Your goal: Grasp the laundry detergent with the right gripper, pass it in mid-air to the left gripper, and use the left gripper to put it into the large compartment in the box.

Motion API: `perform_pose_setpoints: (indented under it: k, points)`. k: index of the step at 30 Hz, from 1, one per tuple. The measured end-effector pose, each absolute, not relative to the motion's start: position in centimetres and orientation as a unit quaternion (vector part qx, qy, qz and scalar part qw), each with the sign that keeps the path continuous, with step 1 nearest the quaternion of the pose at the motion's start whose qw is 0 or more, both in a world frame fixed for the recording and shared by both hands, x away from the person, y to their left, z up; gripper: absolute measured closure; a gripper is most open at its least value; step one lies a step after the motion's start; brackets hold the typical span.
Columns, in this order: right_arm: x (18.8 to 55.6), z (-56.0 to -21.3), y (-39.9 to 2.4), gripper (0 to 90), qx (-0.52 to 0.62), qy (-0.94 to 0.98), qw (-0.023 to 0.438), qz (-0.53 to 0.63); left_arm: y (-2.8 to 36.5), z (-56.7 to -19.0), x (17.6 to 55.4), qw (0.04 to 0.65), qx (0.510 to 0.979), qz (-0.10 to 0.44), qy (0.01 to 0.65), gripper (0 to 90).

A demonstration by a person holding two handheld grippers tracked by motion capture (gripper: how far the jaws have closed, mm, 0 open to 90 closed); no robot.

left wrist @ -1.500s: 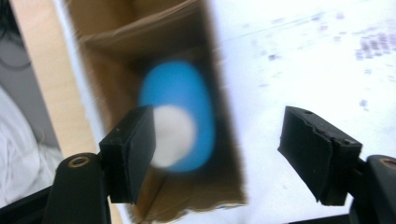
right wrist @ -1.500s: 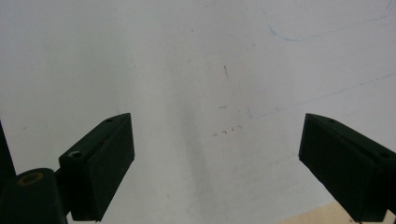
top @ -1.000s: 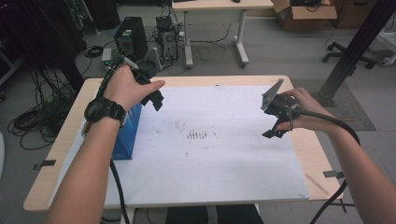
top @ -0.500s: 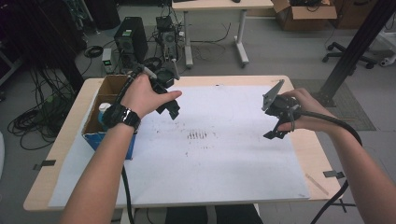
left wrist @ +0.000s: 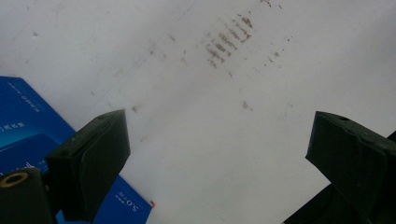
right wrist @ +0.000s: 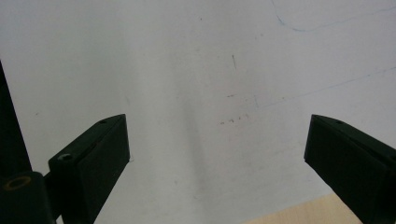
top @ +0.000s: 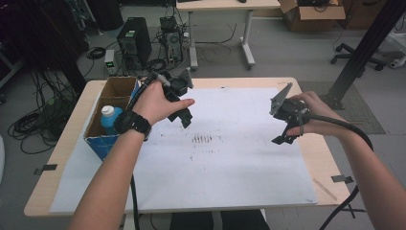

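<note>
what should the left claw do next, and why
Probably swing back toward the blue box and lower over the bottle standing in it. The left claw hangs open and empty above the white sheet, and the bottle is the nearest thing to pick up.

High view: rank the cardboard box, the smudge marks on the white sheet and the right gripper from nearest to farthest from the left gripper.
1. Smudge marks, just ahead of the left gripper, mid-sheet.
2. Cardboard box, at the table's left edge.
3. Right gripper, across the sheet on the right.
</note>
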State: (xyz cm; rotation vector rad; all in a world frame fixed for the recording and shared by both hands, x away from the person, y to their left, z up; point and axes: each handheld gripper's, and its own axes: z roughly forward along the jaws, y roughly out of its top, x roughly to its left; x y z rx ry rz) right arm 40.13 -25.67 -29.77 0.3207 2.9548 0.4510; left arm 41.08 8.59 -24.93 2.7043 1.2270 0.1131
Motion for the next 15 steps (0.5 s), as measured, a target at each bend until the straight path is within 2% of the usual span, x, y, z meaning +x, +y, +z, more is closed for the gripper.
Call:
perform_pose_setpoints:
  k: [15]
  points:
    - [40.22,-29.76,-25.31,7.1,0.104,0.981,0.068,0.15,8.63,-24.94,40.94,0.081,0.909,0.036,0.407,5.8]
